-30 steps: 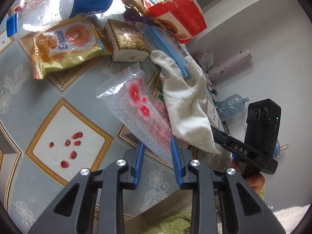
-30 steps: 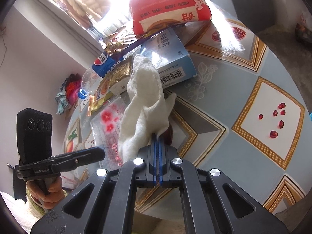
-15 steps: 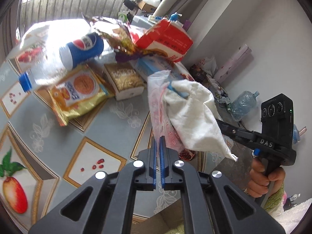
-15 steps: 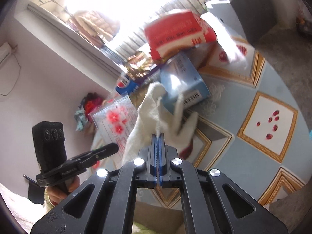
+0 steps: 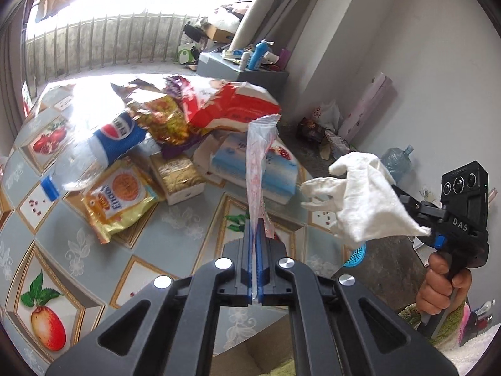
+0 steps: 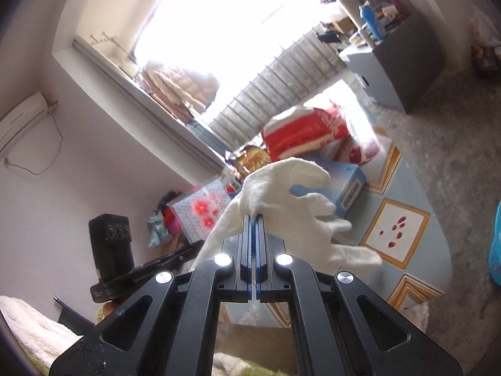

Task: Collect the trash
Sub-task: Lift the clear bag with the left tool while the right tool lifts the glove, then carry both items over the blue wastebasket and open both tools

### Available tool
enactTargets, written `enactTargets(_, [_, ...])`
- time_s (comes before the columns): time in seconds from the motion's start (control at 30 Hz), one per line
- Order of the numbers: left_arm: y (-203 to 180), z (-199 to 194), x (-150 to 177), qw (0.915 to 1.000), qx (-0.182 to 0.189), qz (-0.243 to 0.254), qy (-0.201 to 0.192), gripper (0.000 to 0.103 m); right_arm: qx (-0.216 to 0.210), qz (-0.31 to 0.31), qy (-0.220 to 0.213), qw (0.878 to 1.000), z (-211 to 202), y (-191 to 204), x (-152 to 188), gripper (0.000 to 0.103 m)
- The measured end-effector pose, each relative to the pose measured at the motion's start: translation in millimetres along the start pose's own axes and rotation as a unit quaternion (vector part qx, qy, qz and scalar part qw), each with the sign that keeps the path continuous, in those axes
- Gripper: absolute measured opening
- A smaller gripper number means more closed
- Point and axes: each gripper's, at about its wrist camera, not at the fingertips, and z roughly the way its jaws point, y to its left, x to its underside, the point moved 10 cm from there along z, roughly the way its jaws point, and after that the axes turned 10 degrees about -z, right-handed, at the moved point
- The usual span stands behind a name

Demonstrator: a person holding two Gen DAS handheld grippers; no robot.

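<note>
Trash lifting off: left gripper [image 5: 256,244] is clamping the plastic bag [image 5: 258,169], right gripper [image 6: 253,228] is pinching the white cloth [image 6: 281,194], while wrappers [image 5: 119,191], bottle [image 5: 94,150] and boxes [image 5: 253,163] are lying ahead of both on the worktop [image 5: 175,228].

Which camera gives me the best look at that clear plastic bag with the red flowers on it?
The right wrist view. There the flowered plastic bag faces the camera, so its grid and red flowers show, though the white glove covers one side. In the left wrist view the bag is edge-on, a thin strip rising from the left tool.
</note>
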Motion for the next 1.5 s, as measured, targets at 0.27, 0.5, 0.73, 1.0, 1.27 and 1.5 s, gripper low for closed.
enactTargets(0.27, [-65,24,-8,0.9977,0.024,0.062,0.014,0.001,0.052,0.01,-0.086,0.995,-82,-36,-28,0.0])
enactTargets(0.5, [-151,84,-11,0.9878,0.072,0.125,0.06,0.001,0.151,0.038,-0.128,0.98,-147,-101,-30,0.0])
enactTargets(0.73, [-254,187,15,0.9615,0.105,0.195,0.162,0.002,0.264,0.102,-0.11,0.953,-172,-200,-1,0.0])
enactTargets(1.0, [-320,332,64,0.924,0.058,0.273,0.262,0.002,0.314,0.193,-0.058,0.928,-161,-312,39,0.0])
enactTargets(1.27, [-329,432,111,0.9056,0.031,0.284,0.314,0.03,0.358,0.268,-0.004,0.895,-156,-404,96,0.03])
enactTargets(1.5, [-314,447,83,0.9344,-0.004,0.219,0.281,0.034,0.412,0.364,-0.026,0.835,-177,-434,133,0.048])
